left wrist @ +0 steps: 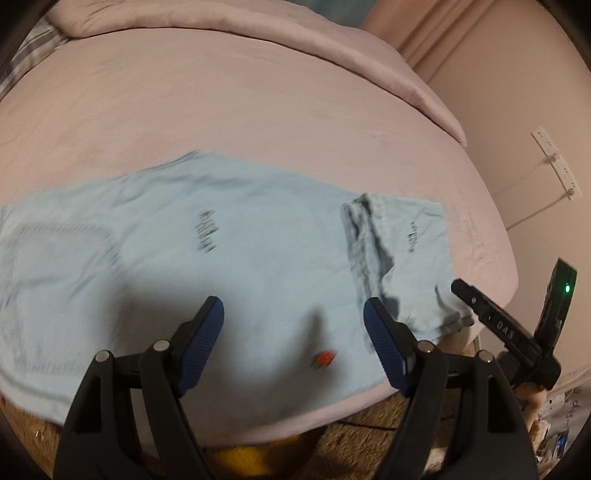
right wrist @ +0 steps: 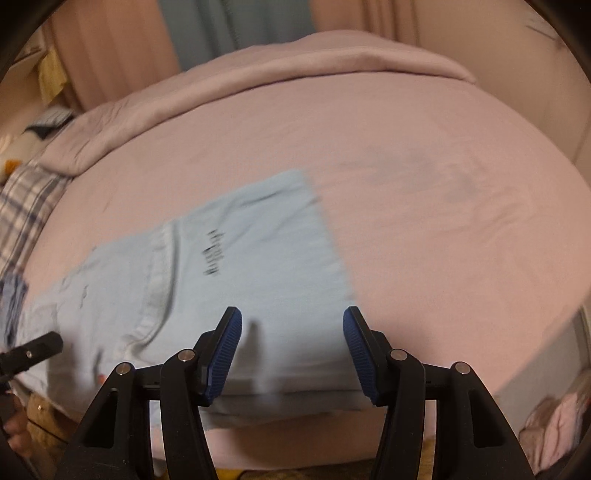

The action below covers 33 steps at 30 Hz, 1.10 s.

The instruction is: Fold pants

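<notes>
The light-blue cotton pants are laid flat on the pink bed sheet, their long axis running across, ahead of both pairs of fingers. One leg end is folded back over the rest, to the right of the left gripper. That gripper's blue-padded fingers are spread wide above the cloth, nothing being held. The right gripper is likewise parted, empty, over the near edge. No containers are seen.

The pants lie on the bed, seemingly near its front edge, blanket behind.
</notes>
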Each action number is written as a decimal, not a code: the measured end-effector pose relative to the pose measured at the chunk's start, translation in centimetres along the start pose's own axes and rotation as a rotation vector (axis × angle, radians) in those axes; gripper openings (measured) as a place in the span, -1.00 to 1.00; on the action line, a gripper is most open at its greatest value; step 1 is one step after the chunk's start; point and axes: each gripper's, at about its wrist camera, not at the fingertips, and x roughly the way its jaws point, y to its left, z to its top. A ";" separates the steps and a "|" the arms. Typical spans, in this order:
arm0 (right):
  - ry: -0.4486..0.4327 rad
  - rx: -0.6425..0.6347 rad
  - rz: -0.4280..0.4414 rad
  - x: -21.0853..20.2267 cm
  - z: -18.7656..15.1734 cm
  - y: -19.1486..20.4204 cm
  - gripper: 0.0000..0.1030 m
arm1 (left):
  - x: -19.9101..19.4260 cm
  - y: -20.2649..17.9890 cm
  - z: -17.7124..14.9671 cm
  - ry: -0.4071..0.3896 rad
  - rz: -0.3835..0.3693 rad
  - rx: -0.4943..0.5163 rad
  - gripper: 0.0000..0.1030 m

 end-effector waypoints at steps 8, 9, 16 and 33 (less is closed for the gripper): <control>0.024 0.126 0.004 0.4 -1.1 -3.4 0.10 | 6.7 -2.7 2.8 0.137 -0.132 0.014 0.33; 0.029 0.134 0.012 0.5 -1.2 -3.5 0.10 | 7.6 -2.9 3.0 0.152 -0.146 0.004 0.33; 0.032 0.156 0.033 0.9 -1.0 -3.5 0.10 | 10.9 -3.7 4.0 0.243 -0.363 -0.103 0.04; -0.051 0.090 0.066 -3.2 -0.1 -3.6 0.10 | 1.6 0.5 2.7 0.016 -0.146 -0.037 -0.86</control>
